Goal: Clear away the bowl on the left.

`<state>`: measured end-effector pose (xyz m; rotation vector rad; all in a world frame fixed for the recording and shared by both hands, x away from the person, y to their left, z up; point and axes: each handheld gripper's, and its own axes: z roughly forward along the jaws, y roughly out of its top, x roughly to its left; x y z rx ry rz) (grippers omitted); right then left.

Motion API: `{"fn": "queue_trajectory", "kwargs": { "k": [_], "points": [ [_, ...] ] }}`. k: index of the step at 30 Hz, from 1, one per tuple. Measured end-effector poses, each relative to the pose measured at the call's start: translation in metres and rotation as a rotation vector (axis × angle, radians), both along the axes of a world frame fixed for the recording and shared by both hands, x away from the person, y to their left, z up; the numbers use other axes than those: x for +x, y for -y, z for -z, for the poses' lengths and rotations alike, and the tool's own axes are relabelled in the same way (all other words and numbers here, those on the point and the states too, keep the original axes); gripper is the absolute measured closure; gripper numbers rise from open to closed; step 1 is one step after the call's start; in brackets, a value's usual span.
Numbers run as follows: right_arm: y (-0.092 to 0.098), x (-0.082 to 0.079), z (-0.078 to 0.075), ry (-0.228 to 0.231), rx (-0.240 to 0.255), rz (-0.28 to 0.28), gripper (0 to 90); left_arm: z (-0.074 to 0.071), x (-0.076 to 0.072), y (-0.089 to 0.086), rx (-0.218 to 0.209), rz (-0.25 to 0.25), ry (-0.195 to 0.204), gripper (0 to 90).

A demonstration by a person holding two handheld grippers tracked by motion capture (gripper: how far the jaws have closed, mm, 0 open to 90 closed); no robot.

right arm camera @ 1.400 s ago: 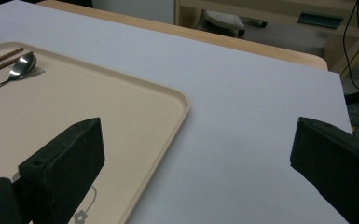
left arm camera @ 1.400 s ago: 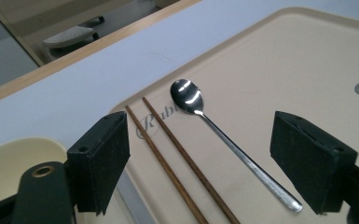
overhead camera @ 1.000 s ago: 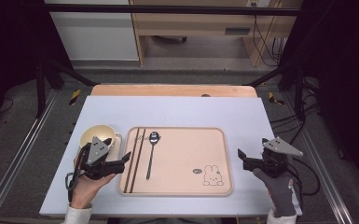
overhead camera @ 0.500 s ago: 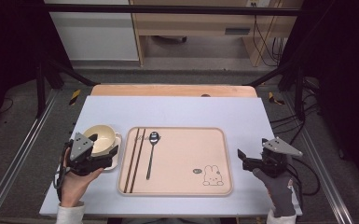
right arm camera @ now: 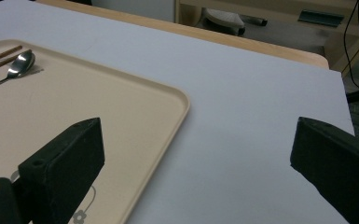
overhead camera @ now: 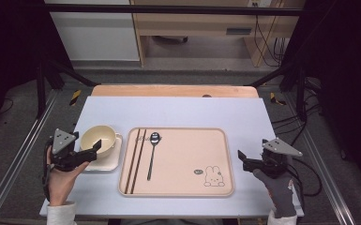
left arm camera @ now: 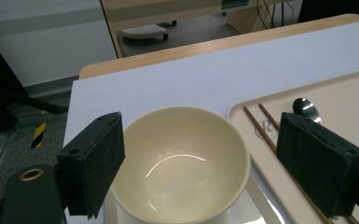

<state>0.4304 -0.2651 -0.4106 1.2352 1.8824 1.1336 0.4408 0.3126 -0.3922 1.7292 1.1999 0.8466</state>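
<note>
Bowl (overhead camera: 98, 138) sits on its saucer (overhead camera: 109, 161) just left of the tray (overhead camera: 215, 187), spoon (overhead camera: 153, 152) and chopsticks (overhead camera: 136, 159) already on tray; left gripper (overhead camera: 91, 153) released beside bowl, right gripper (overhead camera: 242, 159) open, idle, so little looks left.

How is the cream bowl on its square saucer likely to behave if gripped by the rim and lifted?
The bowl looks glazed and shiny, so it may slip between flat pads. It seems rigid and ceramic-like, probably breakable if dropped. Resting loose on the saucer, it could slide or tip when nudged sideways.
</note>
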Motion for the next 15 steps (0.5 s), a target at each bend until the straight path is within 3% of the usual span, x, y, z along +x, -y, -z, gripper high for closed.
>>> {"fn": "queue_trajectory", "kwargs": {
  "k": [5, 15],
  "points": [
    [-0.002, 0.001, 0.002, -0.008, -0.004, -0.001, 3.0, 0.003, 0.007, -0.012, 0.009, -0.051, -0.018, 15.1],
    [-0.002, 0.002, 0.002, -0.007, -0.009, -0.002, 3.1, 0.012, 0.017, -0.024, 0.010, -0.104, -0.033, 19.5]
  ]
}}
